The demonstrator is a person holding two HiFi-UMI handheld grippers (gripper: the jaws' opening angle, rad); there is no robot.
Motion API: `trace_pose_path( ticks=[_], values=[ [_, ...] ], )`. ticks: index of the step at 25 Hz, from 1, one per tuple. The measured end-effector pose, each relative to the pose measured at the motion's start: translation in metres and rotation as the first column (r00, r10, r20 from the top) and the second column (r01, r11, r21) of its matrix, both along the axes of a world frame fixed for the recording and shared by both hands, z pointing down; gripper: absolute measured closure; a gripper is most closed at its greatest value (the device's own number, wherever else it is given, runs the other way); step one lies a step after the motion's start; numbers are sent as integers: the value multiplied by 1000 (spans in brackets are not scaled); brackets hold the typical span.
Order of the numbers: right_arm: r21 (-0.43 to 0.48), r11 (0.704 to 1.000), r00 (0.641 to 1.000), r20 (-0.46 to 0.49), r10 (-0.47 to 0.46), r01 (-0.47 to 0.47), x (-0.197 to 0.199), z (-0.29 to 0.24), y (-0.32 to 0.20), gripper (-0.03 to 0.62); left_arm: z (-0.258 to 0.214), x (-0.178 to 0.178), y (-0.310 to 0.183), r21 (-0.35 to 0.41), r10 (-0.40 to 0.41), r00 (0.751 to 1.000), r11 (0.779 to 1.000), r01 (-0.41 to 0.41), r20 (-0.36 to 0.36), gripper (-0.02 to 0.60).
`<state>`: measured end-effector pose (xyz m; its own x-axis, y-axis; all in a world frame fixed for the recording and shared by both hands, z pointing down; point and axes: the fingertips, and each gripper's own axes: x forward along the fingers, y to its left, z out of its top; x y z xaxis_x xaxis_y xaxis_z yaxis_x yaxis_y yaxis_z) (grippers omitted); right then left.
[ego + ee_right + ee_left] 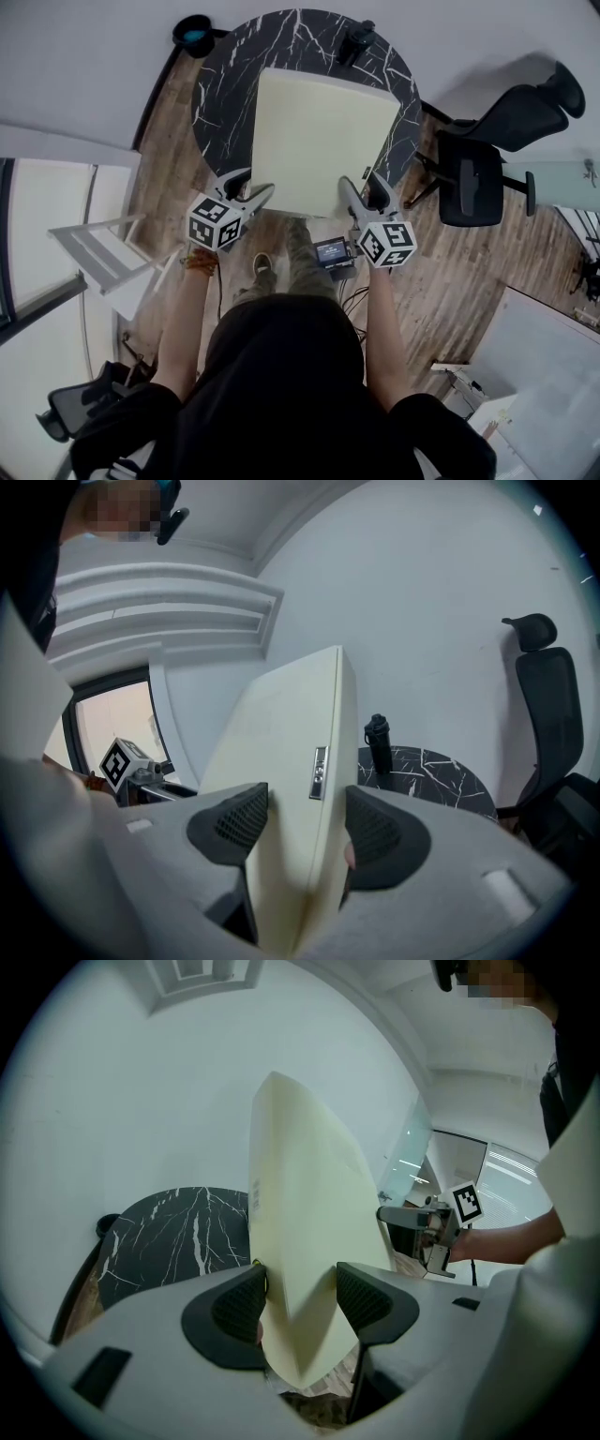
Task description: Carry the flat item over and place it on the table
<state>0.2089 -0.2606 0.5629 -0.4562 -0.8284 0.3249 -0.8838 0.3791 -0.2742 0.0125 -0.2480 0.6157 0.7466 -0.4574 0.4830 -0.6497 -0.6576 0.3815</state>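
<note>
Two grips: left gripper and right gripper each pinch a near corner of the pale cream flat square board, held over the round black marble tabletop, stretching straight ahead of the fingers

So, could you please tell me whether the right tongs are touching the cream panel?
Touching. The right gripper view shows the right tongs closed on the cream panel, pressing against both of its faces.

Matt cream board; glossy black marbled table.
</note>
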Motion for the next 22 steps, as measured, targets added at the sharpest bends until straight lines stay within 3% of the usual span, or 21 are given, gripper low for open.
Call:
trace_pose_path(
  ticks=[22],
  values=[
    [-126,992,1000,7,-24,25,11,66,-32,342,63,11,-19,-162,-48,999,986,50,17,337]
  ],
)
